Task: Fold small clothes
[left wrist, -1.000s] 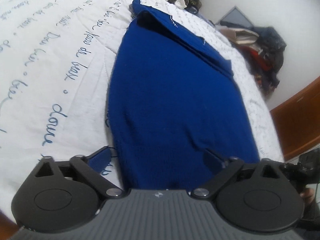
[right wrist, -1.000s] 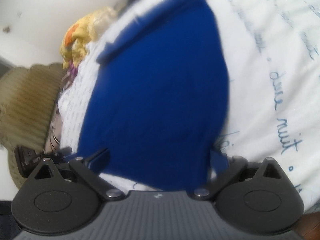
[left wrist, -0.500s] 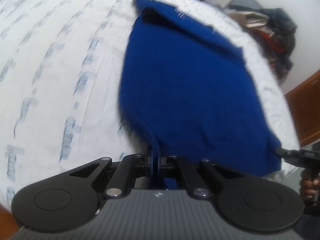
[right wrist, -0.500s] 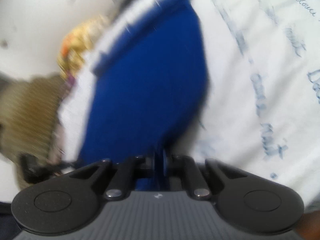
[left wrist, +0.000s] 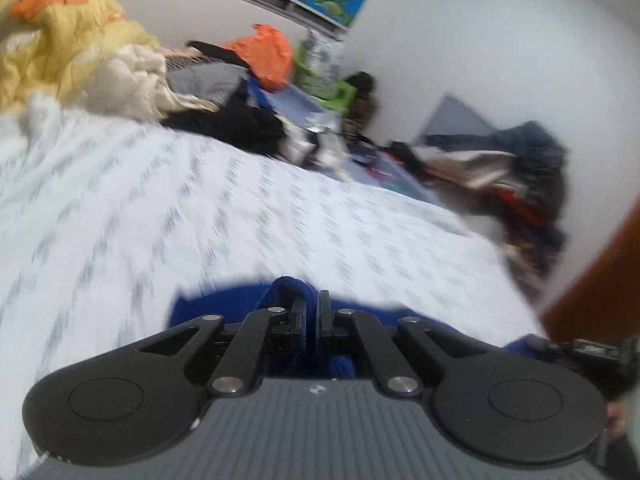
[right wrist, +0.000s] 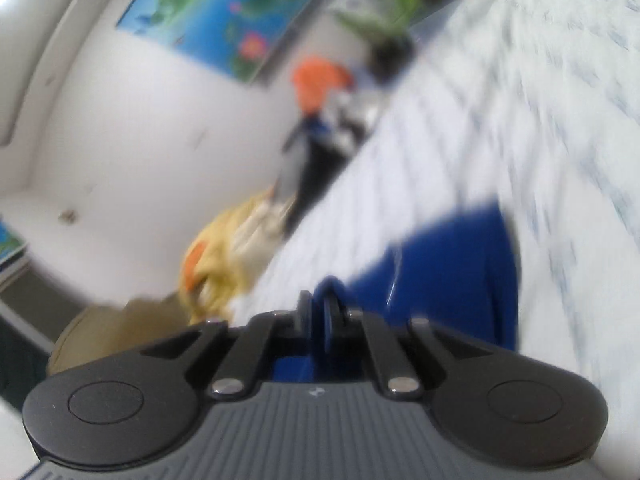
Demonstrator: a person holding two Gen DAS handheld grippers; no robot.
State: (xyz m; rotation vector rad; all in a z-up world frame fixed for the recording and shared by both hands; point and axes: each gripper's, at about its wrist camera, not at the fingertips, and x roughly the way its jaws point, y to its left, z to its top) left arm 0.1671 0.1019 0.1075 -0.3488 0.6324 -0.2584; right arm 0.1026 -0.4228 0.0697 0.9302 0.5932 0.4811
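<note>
A small royal-blue knit garment [left wrist: 224,304] lies on a white bedsheet printed with blue script [left wrist: 168,216]. My left gripper [left wrist: 310,312] is shut on a bunched edge of the garment, and blue cloth shows between and above the fingers. My right gripper [right wrist: 320,312] is shut on another edge of the same garment [right wrist: 448,264], which hangs low in that view. Both views are blurred by motion. Most of the garment is hidden under the grippers.
A yellow quilt [left wrist: 52,40] and a heap of clothes, dark [left wrist: 232,120] and orange [left wrist: 264,52], lie at the far side of the bed. More piled clothes [left wrist: 520,184] sit at the right by a wooden panel [left wrist: 600,272]. A flower poster [right wrist: 228,20] hangs on the wall.
Both grippers closed on the garment's near edge and then lifted and tilted up. The garment, earlier spread flat ahead, has dropped to the bottom of both views; the room's far side shows.
</note>
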